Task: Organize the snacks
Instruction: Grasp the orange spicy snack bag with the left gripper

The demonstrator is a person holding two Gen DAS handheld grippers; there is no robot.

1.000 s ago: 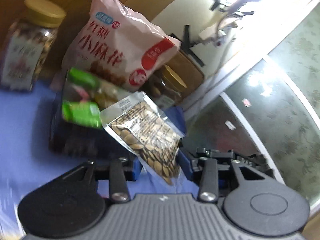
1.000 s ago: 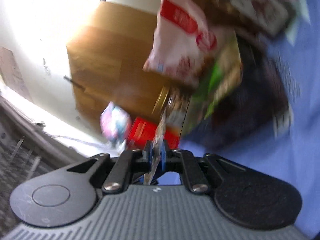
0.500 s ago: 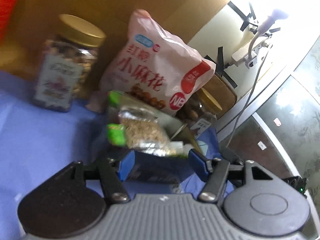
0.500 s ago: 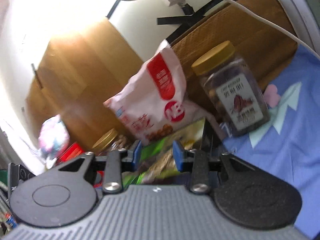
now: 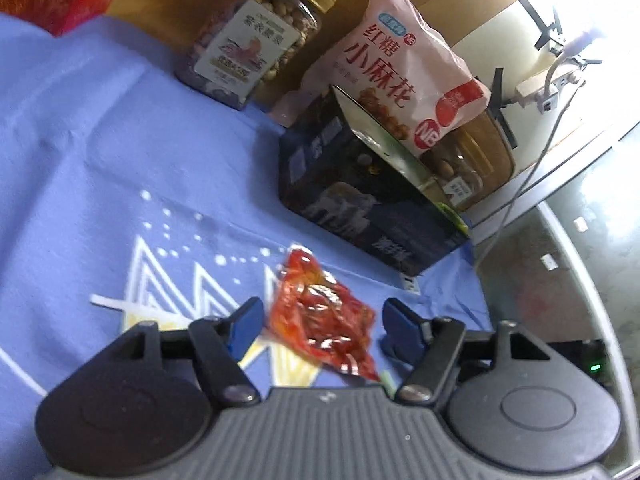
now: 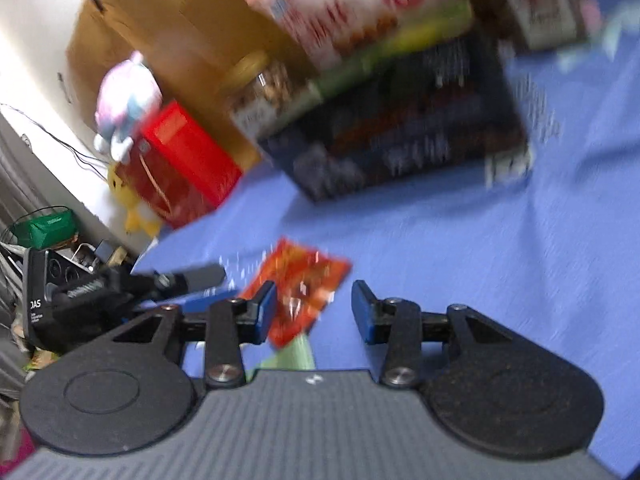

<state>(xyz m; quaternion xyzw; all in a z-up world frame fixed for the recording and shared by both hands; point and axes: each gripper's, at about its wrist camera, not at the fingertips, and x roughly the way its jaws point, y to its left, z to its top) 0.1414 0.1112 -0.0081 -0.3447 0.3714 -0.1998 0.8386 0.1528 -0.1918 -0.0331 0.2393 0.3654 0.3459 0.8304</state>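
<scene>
A red snack packet lies flat on the blue cloth. My left gripper is open with the packet between its blue fingers. My right gripper is open too, over the same red packet, and the left gripper's body shows at its left. A dark open box stands behind the packet, seen blurred in the right wrist view. A pink snack bag leans over the box.
A nut jar with a gold lid stands left of the pink bag, and another jar behind the box. A red box and a plush toy sit at the cloth's far edge. A brown cardboard wall backs everything.
The seed packet held by the right gripper went into the box and the gripper opened. Both grippers then dropped back to the red packet on the cloth.
</scene>
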